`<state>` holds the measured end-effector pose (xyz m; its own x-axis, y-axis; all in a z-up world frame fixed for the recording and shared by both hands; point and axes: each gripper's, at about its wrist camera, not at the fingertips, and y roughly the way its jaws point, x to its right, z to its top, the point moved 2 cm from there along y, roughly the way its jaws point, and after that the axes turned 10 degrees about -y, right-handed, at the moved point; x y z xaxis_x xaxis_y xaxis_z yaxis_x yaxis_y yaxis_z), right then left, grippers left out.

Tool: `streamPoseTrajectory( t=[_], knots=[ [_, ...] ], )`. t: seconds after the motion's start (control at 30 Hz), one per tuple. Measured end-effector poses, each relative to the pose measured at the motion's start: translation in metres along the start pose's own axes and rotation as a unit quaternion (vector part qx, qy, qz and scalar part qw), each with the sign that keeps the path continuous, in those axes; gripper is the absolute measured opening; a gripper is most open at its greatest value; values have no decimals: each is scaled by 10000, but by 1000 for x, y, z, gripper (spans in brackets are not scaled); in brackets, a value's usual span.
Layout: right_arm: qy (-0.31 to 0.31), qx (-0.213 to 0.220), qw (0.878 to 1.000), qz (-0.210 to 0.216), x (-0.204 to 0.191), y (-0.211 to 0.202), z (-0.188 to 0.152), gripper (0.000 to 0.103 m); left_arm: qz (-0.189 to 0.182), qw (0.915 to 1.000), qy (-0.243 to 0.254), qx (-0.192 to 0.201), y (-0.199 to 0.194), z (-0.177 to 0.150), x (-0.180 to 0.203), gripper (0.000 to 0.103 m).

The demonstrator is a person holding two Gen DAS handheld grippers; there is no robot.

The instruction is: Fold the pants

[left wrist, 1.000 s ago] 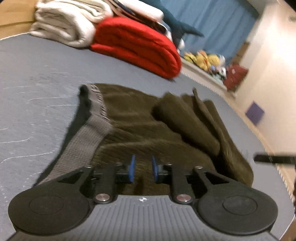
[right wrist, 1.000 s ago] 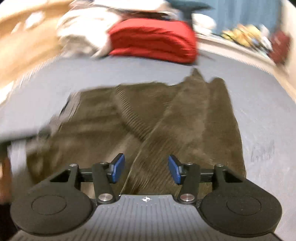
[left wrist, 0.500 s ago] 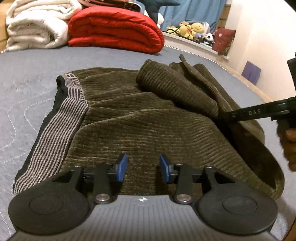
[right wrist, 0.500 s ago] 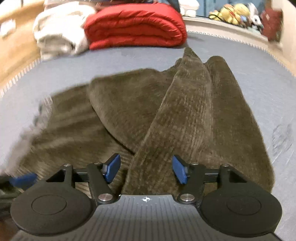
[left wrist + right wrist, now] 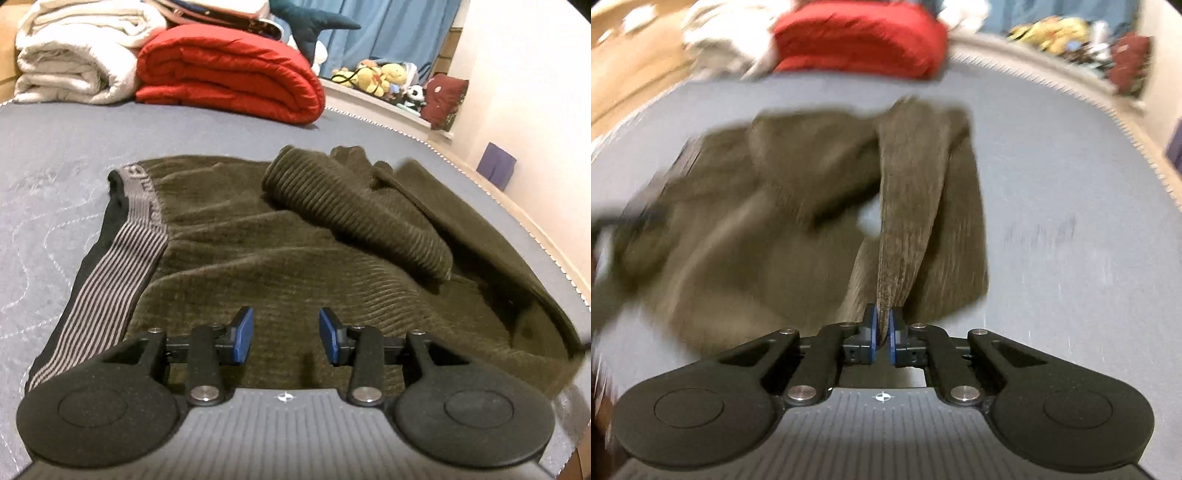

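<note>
Left wrist view showed the left gripper (image 5: 286, 338) low over the pants (image 5: 280, 258), its blue pads (image 5: 243, 335) standing apart with nothing pinched between them; the jaws had opened earlier in the last second. The pants lay spread on the grey bed (image 5: 48, 206) just ahead of the fingers, the striped waistband (image 5: 110, 288) running away to the front left and a rolled leg (image 5: 354, 218) lying ahead to the right. Beyond them sat a red quilt (image 5: 229, 77) and white bedding (image 5: 74, 55).

Right wrist view, blurred, showed the right gripper (image 5: 882, 338) with its jaws just closed tight on a ridge of the pants (image 5: 905, 206), the cloth rising taut straight ahead from between the pads. More of the fabric lay bunched to the left, bare bed (image 5: 1071, 229) to the right.
</note>
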<state>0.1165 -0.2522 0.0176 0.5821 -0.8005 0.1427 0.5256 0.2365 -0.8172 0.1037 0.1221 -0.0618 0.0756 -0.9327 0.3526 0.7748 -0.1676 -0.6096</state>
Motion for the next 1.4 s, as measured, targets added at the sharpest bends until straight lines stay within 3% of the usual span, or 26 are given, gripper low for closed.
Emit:
streamPoseTrajectory(
  t=[0.1, 0.13, 0.2, 0.27, 0.33, 0.4, 0.43, 0.53, 0.7, 0.83, 0.87, 0.9, 0.93, 1.03, 1.1, 1.17, 1.2, 1.3, 1.37, 1.4],
  knots=[
    [-330, -448, 9959, 706, -6, -13, -47, 6, -27, 9999, 113, -56, 4, 0, 6, 44],
    [-382, -513, 9947, 807, -8, -16, -57, 8, -30, 9998, 139, -113, 7, -1, 7, 44],
    [-266, -517, 9964, 612, -3, -21, -62, 8, -9, 9995, 184, -271, 13, -5, 9, 44],
    [26, -15, 9991, 434, 10, -38, -53, 9, 82, 9985, 251, -471, 21, -10, 10, 44],
    [532, 519, 9968, 290, 25, -54, -39, 26, 174, 9977, 308, -571, 27, -14, 9, 44],
    [912, 1000, 9907, -124, 36, -60, -22, 43, 171, 9978, 354, -535, 28, -14, 10, 46],
    [1015, 1186, 9873, -305, 37, -57, -13, 44, 170, 9978, 366, -530, 29, -15, 11, 46],
    [846, 1259, 9868, -566, 24, -26, 15, 44, 214, 9973, 531, -454, 31, -19, 13, 47],
    [-547, 513, 9924, -980, -32, 55, 53, 44, 268, 9949, 924, -313, 32, -27, 19, 50],
    [-1574, -275, 9746, -1567, -58, 108, 65, 40, 266, 9932, 1104, -248, 31, -30, 21, 51],
    [-1728, -422, 9700, -1654, -57, 116, 62, 33, 260, 9934, 1089, -248, 31, -30, 20, 51],
    [-1783, -480, 9681, -1696, -54, 118, 60, 14, 255, 9936, 1068, -253, 31, -29, 20, 51],
    [-1727, -457, 9684, -1741, -49, 115, 59, 8, 258, 9938, 1046, -263, 32, -29, 19, 51],
    [-812, 139, 9786, -1885, -12, 73, 62, 7, 294, 9938, 1027, -308, 33, -27, 20, 51],
    [127, 549, 9724, -2266, 26, 30, 55, 7, 317, 9936, 1024, -344, 33, -25, 20, 51],
    [1189, 681, 9576, -2533, 68, -12, 28, 7, 323, 9938, 989, -385, 34, -23, 20, 51],
    [1640, 568, 9499, -2600, 85, -25, 9, 7, 318, 9942, 939, -410, 35, -22, 20, 51],
    [2733, -440, 9211, -2739, 124, -43, -67, 7, 286, 9954, 775, -480, 37, -18, 17, 52],
    [3018, -1142, 9211, -2177, 129, -35, -117, 8, 246, 9961, 675, -517, 37, -17, 16, 54],
    [3082, -1262, 9216, -1994, 128, -34, -133, 13, 232, 9963, 640, -530, 37, -16, 15, 54]
  ],
)
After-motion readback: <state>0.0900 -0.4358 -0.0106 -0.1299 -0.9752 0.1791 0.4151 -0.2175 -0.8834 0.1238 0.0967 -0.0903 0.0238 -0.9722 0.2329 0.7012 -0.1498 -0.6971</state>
